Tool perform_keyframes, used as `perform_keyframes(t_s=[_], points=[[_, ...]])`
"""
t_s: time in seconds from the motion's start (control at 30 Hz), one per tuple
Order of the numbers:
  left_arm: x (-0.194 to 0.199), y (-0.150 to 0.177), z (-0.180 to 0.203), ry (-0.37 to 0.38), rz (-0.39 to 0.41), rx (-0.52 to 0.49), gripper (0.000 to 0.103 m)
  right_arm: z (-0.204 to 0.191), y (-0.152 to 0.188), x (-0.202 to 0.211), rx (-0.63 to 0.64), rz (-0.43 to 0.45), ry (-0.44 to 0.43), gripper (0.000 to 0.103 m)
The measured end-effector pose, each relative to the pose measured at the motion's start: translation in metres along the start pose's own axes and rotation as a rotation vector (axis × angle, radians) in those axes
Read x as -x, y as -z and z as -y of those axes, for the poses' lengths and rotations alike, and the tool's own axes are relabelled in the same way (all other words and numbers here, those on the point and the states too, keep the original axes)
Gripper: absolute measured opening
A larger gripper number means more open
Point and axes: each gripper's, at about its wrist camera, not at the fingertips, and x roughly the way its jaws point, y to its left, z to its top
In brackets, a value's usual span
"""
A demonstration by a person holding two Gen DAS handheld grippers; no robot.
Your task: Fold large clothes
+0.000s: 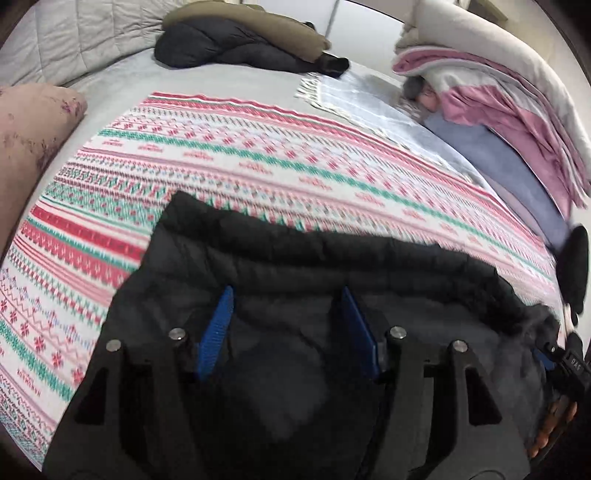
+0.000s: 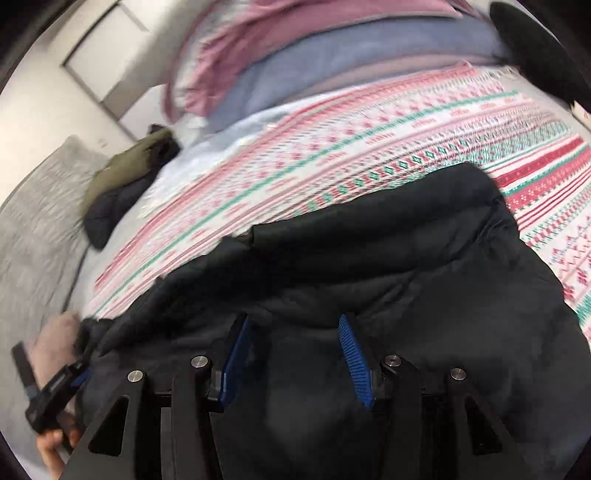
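Observation:
A black puffer jacket (image 1: 332, 266) lies bunched on the near part of a patterned red, green and white blanket (image 1: 229, 155). It also shows in the right wrist view (image 2: 388, 251). My left gripper (image 1: 286, 299) hangs over the jacket with its blue pads wide apart and nothing between them. My right gripper (image 2: 291, 325) is likewise open just above the jacket's fabric. The right gripper shows at the right edge of the left wrist view (image 1: 565, 362), the left one at the lower left of the right wrist view (image 2: 55, 391).
A folded dark and olive coat (image 1: 243, 40) lies at the far side of the bed. A pile of pink, white and blue bedding (image 1: 491, 92) sits at the right. A pink pillow (image 1: 33, 125) lies at the left, a grey quilted headboard (image 1: 74, 33) behind.

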Motion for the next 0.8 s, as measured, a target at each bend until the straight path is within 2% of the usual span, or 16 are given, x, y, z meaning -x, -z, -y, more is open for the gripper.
perform_keyframes(t_s=[0.13, 0.23, 0.37, 0.47, 0.53, 0.63, 0.7, 0.73, 0.8], points=[[-0.014, -0.008, 0.002, 0.006, -0.005, -0.012, 0.062, 0.006, -0.008, -0.019, -0.049, 0.046, 0.108, 0.050], [0.003, -0.004, -0.008, 0.005, -0.004, 0.026, 0.062, -0.009, -0.006, -0.014, 0.001, 0.034, 0.177, 0.050], [0.052, 0.013, -0.025, 0.017, -0.001, 0.091, 0.062, -0.020, 0.010, 0.035, 0.014, 0.057, 0.046, 0.050], [0.102, 0.031, -0.029, 0.034, 0.021, 0.110, 0.062, -0.016, 0.029, 0.095, -0.066, 0.102, -0.061, 0.051], [0.145, 0.042, -0.018, 0.042, 0.069, 0.082, 0.062, -0.014, 0.037, 0.138, -0.120, 0.143, -0.122, 0.051], [0.212, 0.055, 0.013, 0.101, 0.157, -0.005, 0.063, -0.019, 0.048, 0.202, -0.180, 0.220, -0.210, 0.061], [0.249, 0.066, 0.034, 0.134, 0.225, -0.039, 0.083, -0.026, 0.055, 0.246, -0.184, 0.288, -0.271, 0.072], [0.263, 0.071, 0.043, 0.151, 0.252, -0.056, 0.085, -0.029, 0.059, 0.259, -0.177, 0.311, -0.293, 0.081], [0.279, 0.081, 0.061, 0.190, 0.265, -0.094, 0.085, -0.030, 0.068, 0.278, -0.165, 0.341, -0.340, 0.084]])
